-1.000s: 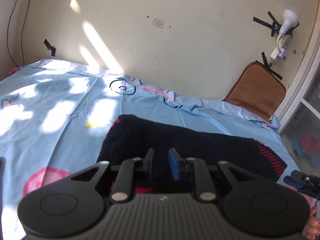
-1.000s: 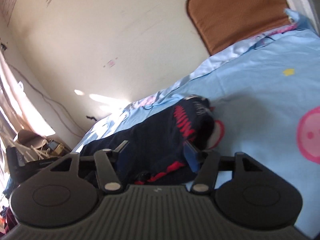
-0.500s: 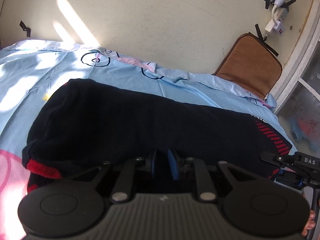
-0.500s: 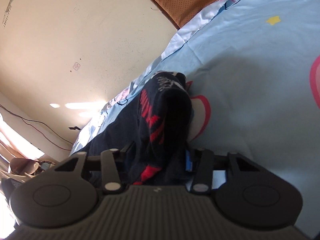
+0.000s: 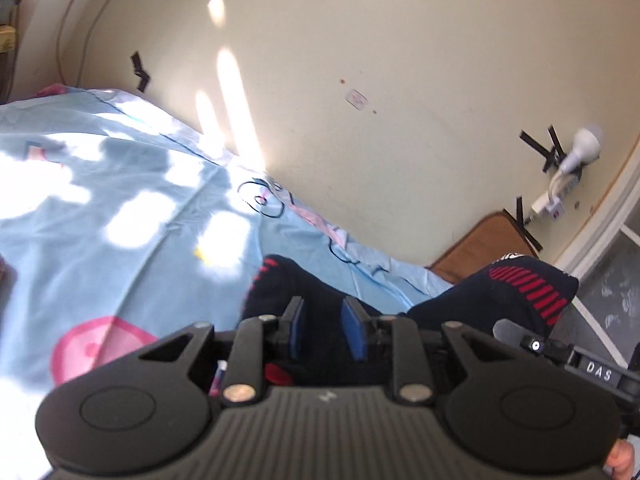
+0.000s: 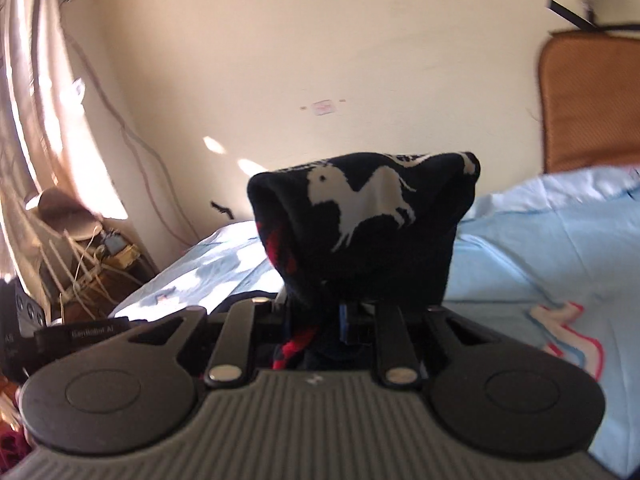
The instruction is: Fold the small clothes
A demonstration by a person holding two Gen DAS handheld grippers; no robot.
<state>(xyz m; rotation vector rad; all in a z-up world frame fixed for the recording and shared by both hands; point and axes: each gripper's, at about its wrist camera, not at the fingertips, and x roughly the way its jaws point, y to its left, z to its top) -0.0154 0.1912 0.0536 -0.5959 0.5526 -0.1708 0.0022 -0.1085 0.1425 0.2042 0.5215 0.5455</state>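
Note:
A small dark navy knit garment [image 5: 304, 292] with red stripes and white animal figures is held between both grippers above a light blue bedsheet [image 5: 120, 208]. My left gripper [image 5: 323, 332] is closed on a fold of the fabric, its blue pads [image 5: 354, 334] pressing the cloth from both sides. My right gripper [image 6: 332, 320] is shut on the garment's other end [image 6: 368, 216], which stands lifted in a bunch above the fingers and hides them. That lifted end shows at the right of the left wrist view [image 5: 516, 292].
The bed runs along a cream wall [image 5: 360, 60]. A brown cushion [image 6: 592, 104] leans on the wall at the bed's right end. A taped lamp and plug [image 5: 568, 172] hang on the wall. Curtain and cluttered cables [image 6: 80, 248] are at the left.
The right gripper has lifted its end of the garment off the bed and swung it up. The left gripper has tilted up and the garment has bunched between the two.

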